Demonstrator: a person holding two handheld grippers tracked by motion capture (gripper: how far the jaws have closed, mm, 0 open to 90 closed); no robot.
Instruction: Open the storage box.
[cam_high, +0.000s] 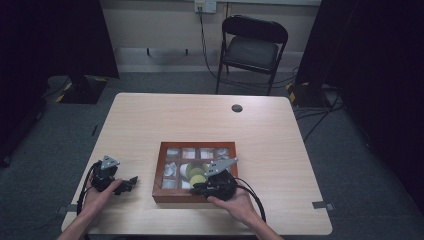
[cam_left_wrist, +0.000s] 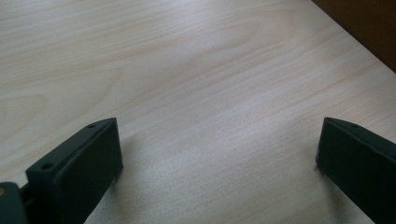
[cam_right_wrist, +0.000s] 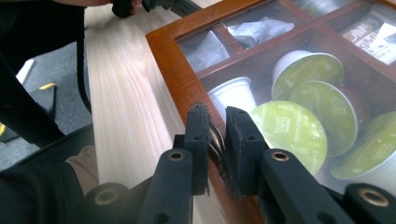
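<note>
A brown wooden box (cam_high: 158, 172) with a clear lid sits at the table's near middle. In its compartments lie green-topped capsules (cam_high: 196, 173) and pale sachets. My right gripper (cam_high: 196, 189) is at the box's front edge. In the right gripper view its jaws (cam_right_wrist: 217, 126) are pinched on a small metal clasp (cam_right_wrist: 215, 139) on the wooden rim (cam_right_wrist: 175, 70), with the green capsules (cam_right_wrist: 289, 128) just behind the pane. My left gripper (cam_high: 131, 182) rests left of the box, apart from it. In its own view the left gripper (cam_left_wrist: 217, 149) stands wide open over bare tabletop.
The pale wooden table (cam_high: 200, 120) has a dark round grommet (cam_high: 237, 108) near its far edge. A black folding chair (cam_high: 252, 47) stands behind the table. The box's dark corner (cam_left_wrist: 369, 23) shows at the upper right of the left gripper view.
</note>
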